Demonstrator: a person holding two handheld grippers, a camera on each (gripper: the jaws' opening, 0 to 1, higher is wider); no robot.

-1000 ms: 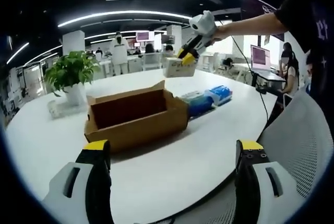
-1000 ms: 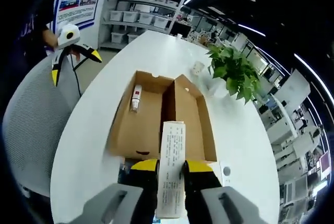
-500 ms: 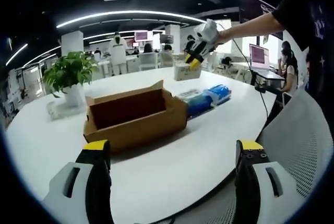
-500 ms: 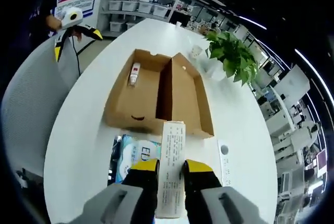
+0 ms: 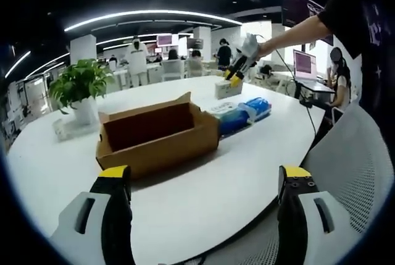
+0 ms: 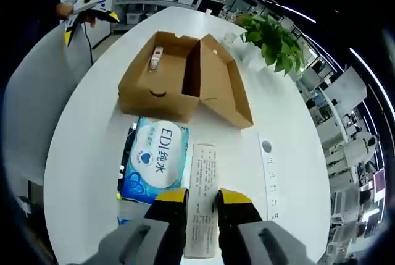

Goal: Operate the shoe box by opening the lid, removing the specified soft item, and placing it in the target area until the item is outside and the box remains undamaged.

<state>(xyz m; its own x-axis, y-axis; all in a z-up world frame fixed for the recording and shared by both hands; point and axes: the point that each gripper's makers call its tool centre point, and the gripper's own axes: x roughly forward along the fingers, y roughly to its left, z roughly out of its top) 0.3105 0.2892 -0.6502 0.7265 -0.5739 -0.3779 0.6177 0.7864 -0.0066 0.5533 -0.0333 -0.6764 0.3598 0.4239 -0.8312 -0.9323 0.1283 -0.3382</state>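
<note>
The brown shoe box [image 5: 157, 132] stands open on the white table [image 5: 203, 197], its lid folded back [image 6: 225, 86]. A small white tube [image 6: 155, 60] lies inside it. My right gripper [image 6: 202, 196] is shut on a white printed pack [image 6: 202, 181], held low over the table just past the blue tissue pack [image 6: 154, 163]. From the left gripper view, that right gripper [image 5: 239, 70] holds the white pack [image 5: 227, 89] down near the table beyond the blue packs [image 5: 244, 113]. My left gripper [image 5: 203, 181] hangs open over the table's near edge, well short of the box.
A potted plant [image 5: 83, 86] stands behind the box. A white strip [image 6: 268, 172] lies on the table beside the held pack. A grey mesh chair [image 5: 358, 166] sits at the table's edge. The person's arm [image 5: 296, 30] reaches across from the right.
My right gripper has carried the white pack away from over the box, across the blue pack and down toward the table. The left gripper has stayed open and almost still.
</note>
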